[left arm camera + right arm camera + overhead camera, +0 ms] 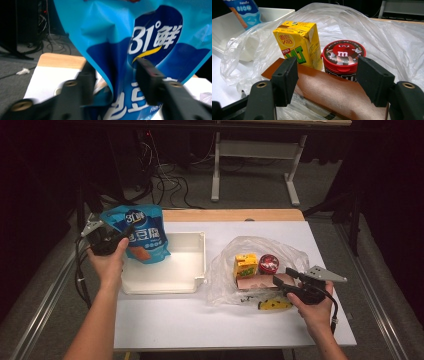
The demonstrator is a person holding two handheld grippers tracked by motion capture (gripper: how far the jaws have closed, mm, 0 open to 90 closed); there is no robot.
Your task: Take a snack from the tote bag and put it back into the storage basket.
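Note:
A blue snack bag (142, 237) (112, 37) stands upright at the left end of the white tray (200, 270). My left gripper (117, 240) (115, 72) is open beside it, with the bag's edge hanging between the jaws and no pad pressing on it. A clear plastic bag (280, 247) (374, 27) lies open at the right. It holds a yellow drink carton (245, 265) (297, 42), a red M&M's tub (268, 263) (343, 53) and a flat brown packet (257, 281) (332, 92). My right gripper (282, 276) (327, 65) is shut across the brown packet's near end.
A yellow and black packet (274, 304) lies on the white table (200, 320) just in front of the plastic bag, by my right hand. The tray's far corner (274, 11) and the blue bag (242, 10) show behind the plastic. Cables and a stand sit on the floor beyond.

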